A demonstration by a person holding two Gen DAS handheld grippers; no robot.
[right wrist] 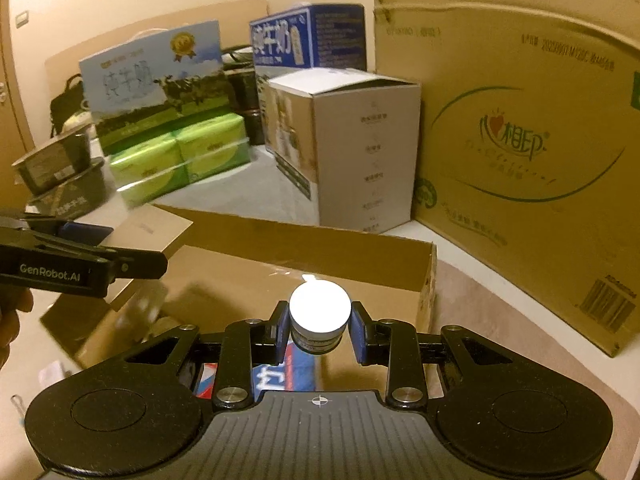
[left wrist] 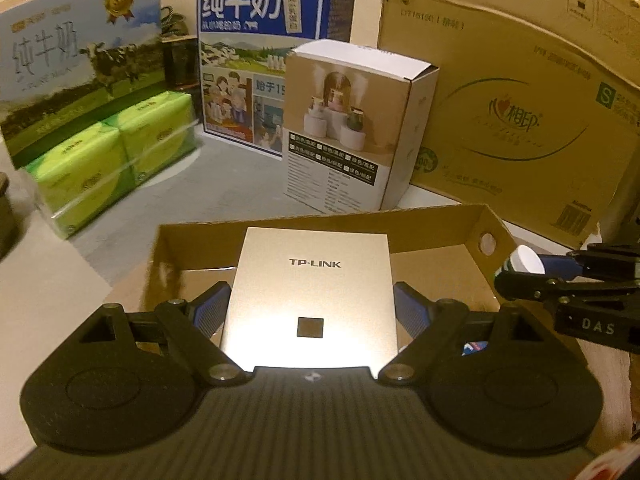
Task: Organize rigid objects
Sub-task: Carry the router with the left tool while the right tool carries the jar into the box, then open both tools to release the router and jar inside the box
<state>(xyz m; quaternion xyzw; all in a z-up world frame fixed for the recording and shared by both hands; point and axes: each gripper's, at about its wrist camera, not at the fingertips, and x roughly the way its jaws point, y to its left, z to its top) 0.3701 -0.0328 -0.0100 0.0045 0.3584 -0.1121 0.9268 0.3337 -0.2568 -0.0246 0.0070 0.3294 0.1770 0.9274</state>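
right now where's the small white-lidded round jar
The small white-lidded round jar sits between the right gripper fingers, held above the open brown cardboard tray, at centre of the right wrist view.

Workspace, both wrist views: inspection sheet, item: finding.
Surface: pale table, grey mat behind.
Job's things: TP-LINK box and white-lidded jar, both held over open tray.
Clutter: milk cartons, green packs, humidifier box, big carton.
Grippers: left gripper shut on TP-LINK box; right gripper shut on jar.
Cables: nothing seen.
Surroundings: cream wall, dim warm light.
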